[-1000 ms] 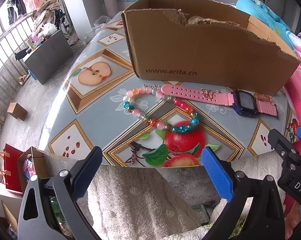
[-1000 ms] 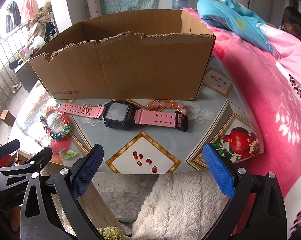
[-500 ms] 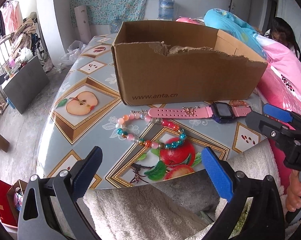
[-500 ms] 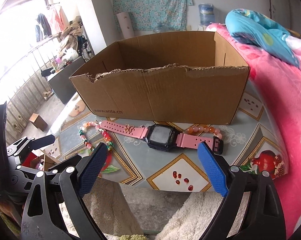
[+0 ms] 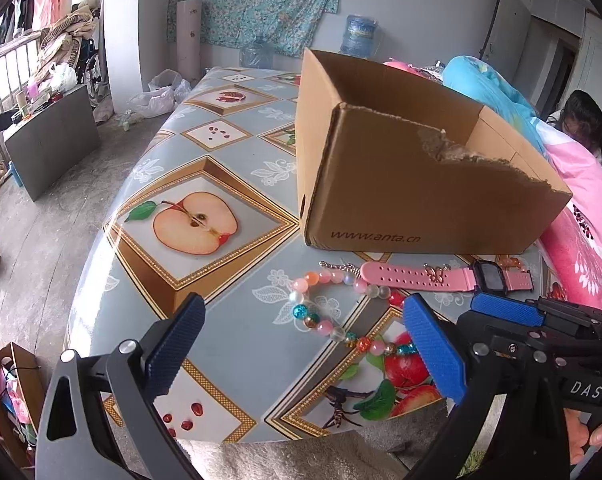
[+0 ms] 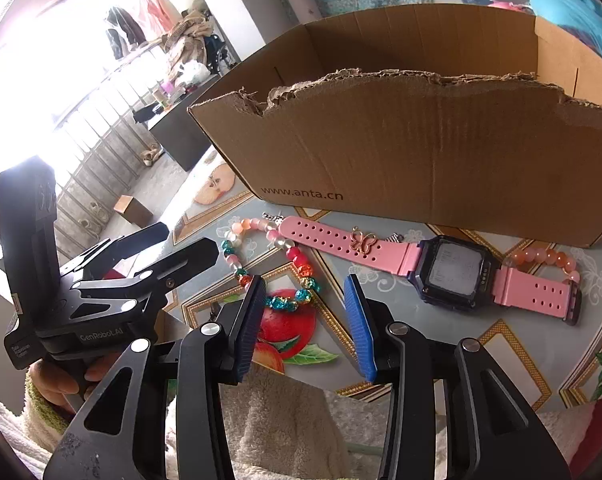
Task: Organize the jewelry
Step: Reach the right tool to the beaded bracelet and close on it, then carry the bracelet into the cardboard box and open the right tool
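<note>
Step in hand, as judged: first pick-up for the cardboard box [image 6: 401, 152]. The right gripper [image 6: 307, 320] hangs over the near table edge, jaws closing with only air between them; the multicoloured bead bracelet [image 6: 275, 276] lies just beyond its tips. To do it well, the jaws would need to stop narrowing, go forward and down, and straddle a single run of beads, not the whole loop, closing squarely so the round beads do not squirt sideways. The lift should clear the box's torn front rim before release. The left gripper [image 5: 301, 344] is spread wide and empty, hovering over the table edge in front of the box; it is best kept aside.

Items, all placed relative to the box:

1. Cardboard box: open-topped, brown, front wall ragged along its top, printed web address low on the front. No contents visible from here.
2. Pink watch [image 6: 453, 270]: flat on the fruit-print tablecloth [image 5: 197, 224], just in front of the box's front wall, parallel to it. Dark square face, perforated pink strap, small gold butterfly charm [image 6: 363, 242] lying on the strap.
3. Multicoloured bead bracelet: in front of the box's left corner, loop open, passing under the strap's free end. Pink, clear, teal and orange beads, short metal chain.
4. Orange bead bracelet [image 6: 549, 260]: between the box front and the watch's buckle end, partly hidden.
</note>
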### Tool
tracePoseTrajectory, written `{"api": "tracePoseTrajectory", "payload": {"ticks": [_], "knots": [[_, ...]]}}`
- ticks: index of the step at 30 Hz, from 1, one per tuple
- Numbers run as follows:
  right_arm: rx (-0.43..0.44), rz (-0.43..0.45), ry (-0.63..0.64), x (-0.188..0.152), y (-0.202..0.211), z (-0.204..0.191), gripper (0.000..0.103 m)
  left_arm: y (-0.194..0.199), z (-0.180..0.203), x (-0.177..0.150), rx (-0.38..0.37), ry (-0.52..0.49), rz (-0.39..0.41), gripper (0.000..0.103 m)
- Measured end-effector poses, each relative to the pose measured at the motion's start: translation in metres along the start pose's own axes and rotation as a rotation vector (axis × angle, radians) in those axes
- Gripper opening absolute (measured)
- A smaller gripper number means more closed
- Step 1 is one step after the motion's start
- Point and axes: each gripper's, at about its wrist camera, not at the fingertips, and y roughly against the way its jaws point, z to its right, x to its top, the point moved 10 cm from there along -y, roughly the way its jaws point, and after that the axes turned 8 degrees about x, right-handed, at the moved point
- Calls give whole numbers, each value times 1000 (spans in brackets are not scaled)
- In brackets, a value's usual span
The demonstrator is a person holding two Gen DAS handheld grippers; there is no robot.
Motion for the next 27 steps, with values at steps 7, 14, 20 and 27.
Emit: {"api": "tracePoseTrajectory", "payload": {"ticks": [7,14,20,27], "knots": [[2,-47,29,-3,-13,-8,24,-23,4,5,52,-136,-9,65],[-44,-75,68,-1,-20,-9,12,-38,14,-4,64,-206,-54,36],[-35,-76,68,1,-26,-7,7,-38,15,-4,75,-208,-55,10],[40,-27,52,4,14,-5,7,-2,19,6,18,-156,-21,9]]}}
